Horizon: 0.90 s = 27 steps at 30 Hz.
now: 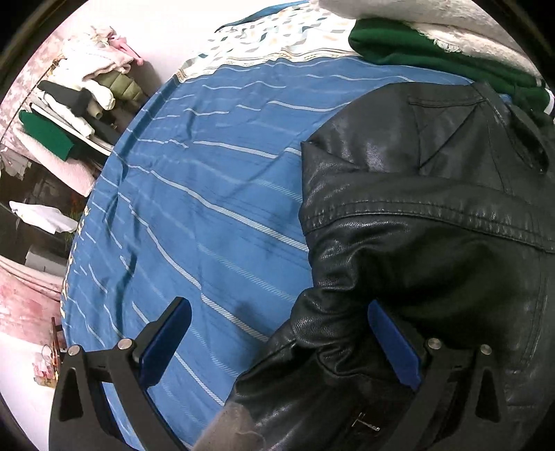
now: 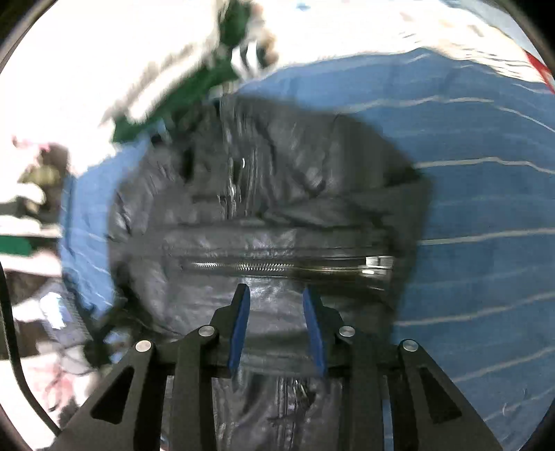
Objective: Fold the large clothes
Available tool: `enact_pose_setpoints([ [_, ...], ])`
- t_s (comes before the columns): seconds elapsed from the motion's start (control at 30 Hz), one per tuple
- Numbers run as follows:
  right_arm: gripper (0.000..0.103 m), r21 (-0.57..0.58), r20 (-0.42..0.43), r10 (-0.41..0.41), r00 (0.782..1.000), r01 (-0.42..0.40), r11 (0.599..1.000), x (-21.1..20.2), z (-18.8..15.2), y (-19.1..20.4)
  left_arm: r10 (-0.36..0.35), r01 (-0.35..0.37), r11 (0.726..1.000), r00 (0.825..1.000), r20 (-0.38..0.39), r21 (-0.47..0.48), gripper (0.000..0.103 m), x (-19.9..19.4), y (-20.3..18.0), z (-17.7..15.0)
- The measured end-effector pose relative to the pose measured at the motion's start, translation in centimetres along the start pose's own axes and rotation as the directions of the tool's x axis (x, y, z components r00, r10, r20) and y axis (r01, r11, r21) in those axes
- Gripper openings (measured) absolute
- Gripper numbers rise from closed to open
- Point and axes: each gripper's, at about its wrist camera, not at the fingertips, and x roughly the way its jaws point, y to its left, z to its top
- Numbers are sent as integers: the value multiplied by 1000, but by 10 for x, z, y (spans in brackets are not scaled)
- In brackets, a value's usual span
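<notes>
A black leather jacket point(image 1: 426, 222) lies on a blue striped bedsheet point(image 1: 208, 194), partly folded, its sleeve running down toward me. My left gripper point(image 1: 277, 312) is open wide, the sleeve lying between its blue pads, its right finger point(image 1: 392, 343) against the leather. In the blurred right wrist view the jacket point(image 2: 263, 208) shows a zipper point(image 2: 277, 267) across it. My right gripper point(image 2: 276, 298) hovers just over the leather below the zipper, its jaws partly open with nothing between them.
A green garment point(image 1: 433, 52) and a white fluffy blanket point(image 1: 433, 20) lie at the bed's far right. A patterned cover point(image 1: 277, 38) lies at the far end. Shelves with piled clothes point(image 1: 76, 100) stand left of the bed.
</notes>
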Motion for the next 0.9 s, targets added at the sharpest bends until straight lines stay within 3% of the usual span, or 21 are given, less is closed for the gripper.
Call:
enact_pose_setpoints([
  [0.07,24,-15,-72,-152,986,151,988,36,1,0,-17,17,1000,1000,-5,-11,103,-3,4,0],
  [0.1,16,5,-89,-177,980,178,984,47,2,-3,-19,19,1000,1000,-13,-16,103,-6,7,1],
  [0.23,15,75,-109,-224,968,233,970,46,6,-3,14,-14,999,1000,-8,-32,103,-33,16,2],
  [0.4,31,72,-63,-177,982,181,981,5,-4,3,26,-28,999,998,49,38,103,-56,-2,8],
  [0.5,32,31,-105,-230,967,235,972,10,-18,-9,60,-63,991,998,23,118,103,-28,-32,8],
  [0.57,32,31,-132,-209,969,215,976,23,-23,-21,84,-83,984,996,3,155,103,-6,-48,5],
  [0.67,32,23,-145,-223,964,229,973,14,-17,-15,99,-102,984,995,25,146,103,-13,-48,4],
  [0.73,40,13,-113,-227,967,230,973,-9,-17,-7,102,-105,986,994,27,129,103,-20,-42,-1],
  [0.83,41,1,-90,-233,968,234,972,-34,-38,-11,97,-96,992,995,-3,82,103,-32,-31,-10],
  [0.9,41,-6,-136,-235,963,236,972,-32,-59,-19,123,-122,991,992,-5,62,103,-46,-28,-20],
])
